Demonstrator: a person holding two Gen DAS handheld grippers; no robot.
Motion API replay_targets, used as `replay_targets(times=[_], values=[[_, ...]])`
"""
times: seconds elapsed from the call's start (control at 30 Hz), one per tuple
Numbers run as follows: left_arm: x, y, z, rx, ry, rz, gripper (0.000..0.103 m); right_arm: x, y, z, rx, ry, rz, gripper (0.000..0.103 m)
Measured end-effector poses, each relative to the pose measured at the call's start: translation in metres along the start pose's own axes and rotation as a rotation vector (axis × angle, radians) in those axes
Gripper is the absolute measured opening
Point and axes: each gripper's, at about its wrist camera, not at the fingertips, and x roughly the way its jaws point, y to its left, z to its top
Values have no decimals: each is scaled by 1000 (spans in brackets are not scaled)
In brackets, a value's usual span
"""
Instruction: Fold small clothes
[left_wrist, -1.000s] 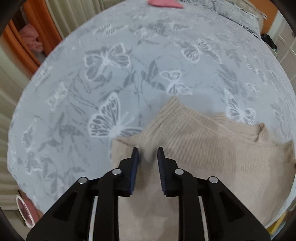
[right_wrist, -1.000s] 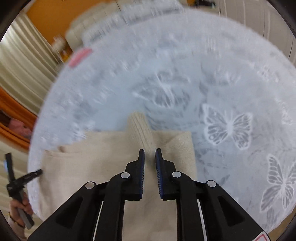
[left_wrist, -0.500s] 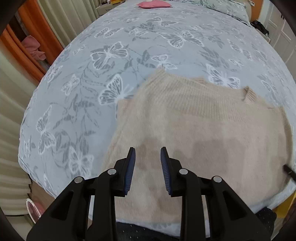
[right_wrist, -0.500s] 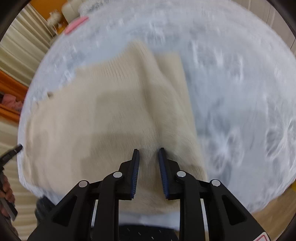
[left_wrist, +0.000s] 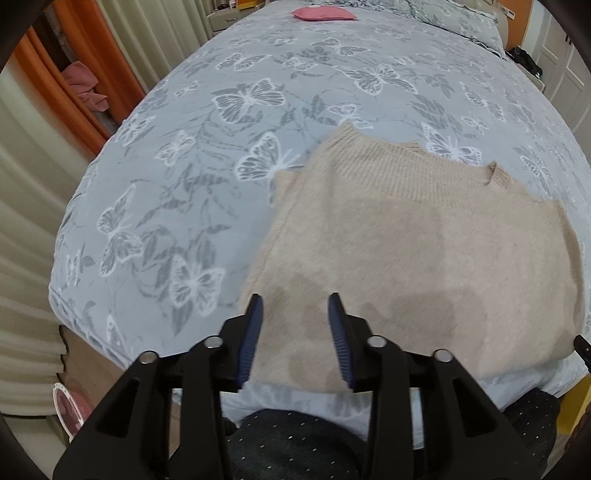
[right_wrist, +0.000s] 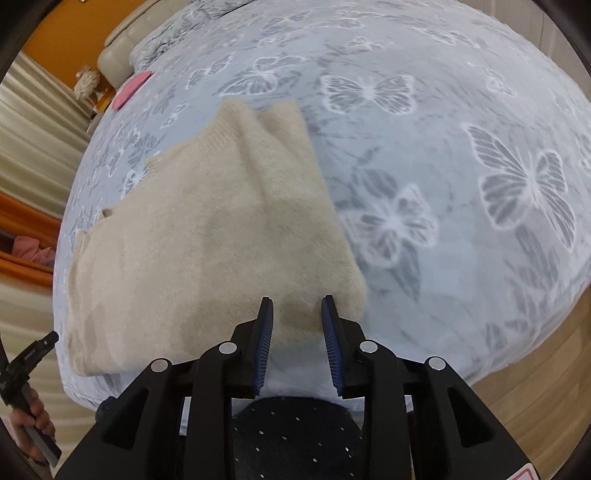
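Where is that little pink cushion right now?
The pink cushion lies at the far end of the butterfly bedspread, near the pillows, well beyond the beige sweater. In the right wrist view it shows at upper left.

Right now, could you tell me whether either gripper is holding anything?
Nothing is held: left gripper and right gripper are both open above the beige sweater.

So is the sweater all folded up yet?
Mostly. The beige knitted sweater lies on the grey butterfly-print bedspread as a folded rectangle, sides tucked in. Nothing is in hand: the left gripper and right gripper are both open above its near edge. One more fold in half may remain.
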Motion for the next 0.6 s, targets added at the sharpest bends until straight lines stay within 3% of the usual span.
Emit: replay_targets(times=[0.37,0.47,0.57,0.6], values=[[-16,7,-13,4,-29,39,37,-13,-12,-11,1,-22,-13,34],[-21,6,-14,9,-44,44,37,-16,-12,-12,-2,-25,-11,39],[-22,6,-16,5,-46,49,54,-16,-11,-12,-13,-26,-13,44],[-21,9,-17,-1,-45,53,65,-15,-10,-12,-13,-26,-13,47]])
